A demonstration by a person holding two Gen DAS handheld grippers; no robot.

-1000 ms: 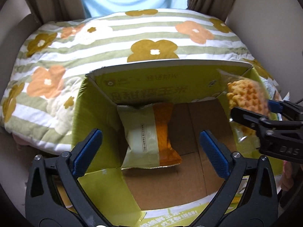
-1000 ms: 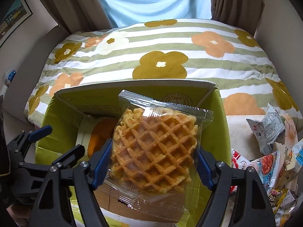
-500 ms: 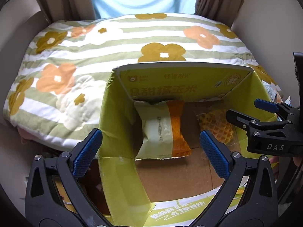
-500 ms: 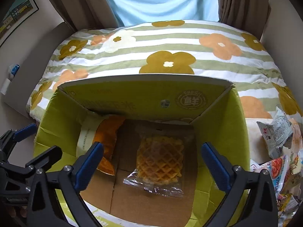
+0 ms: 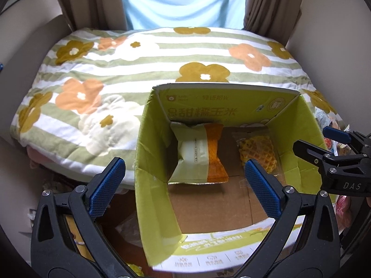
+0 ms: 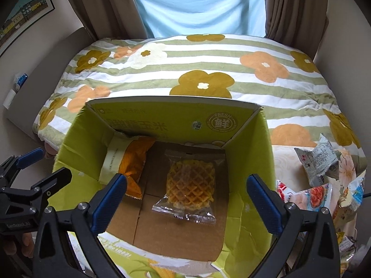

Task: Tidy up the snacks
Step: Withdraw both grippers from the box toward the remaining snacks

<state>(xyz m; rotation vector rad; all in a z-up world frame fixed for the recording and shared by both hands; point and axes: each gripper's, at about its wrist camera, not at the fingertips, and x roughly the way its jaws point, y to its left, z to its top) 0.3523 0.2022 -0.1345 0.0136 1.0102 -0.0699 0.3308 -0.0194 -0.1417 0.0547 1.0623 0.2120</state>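
Note:
An open green cardboard box (image 5: 148, 153) (image 6: 250, 153) stands against the bed. Inside, a white-and-orange snack bag (image 5: 199, 157) (image 6: 129, 162) leans at the back left, and a wrapped waffle (image 6: 190, 185) (image 5: 257, 153) lies flat on the floor at the right. My left gripper (image 5: 183, 187) is open and empty above the box's near left side. My right gripper (image 6: 185, 203) is open and empty above the box's near edge; it also shows at the right in the left wrist view (image 5: 324, 143).
A flowered, striped quilt (image 6: 197, 69) covers the bed behind the box. Several loose snack packets (image 6: 324, 185) lie in a pile to the right of the box. Curtains and a window are at the back. Clutter lies on the floor left of the box (image 5: 123, 227).
My right gripper let go of the waffle, which now lies in the box, and drew back. My left gripper moved left and back; the box now sits further right in its view.

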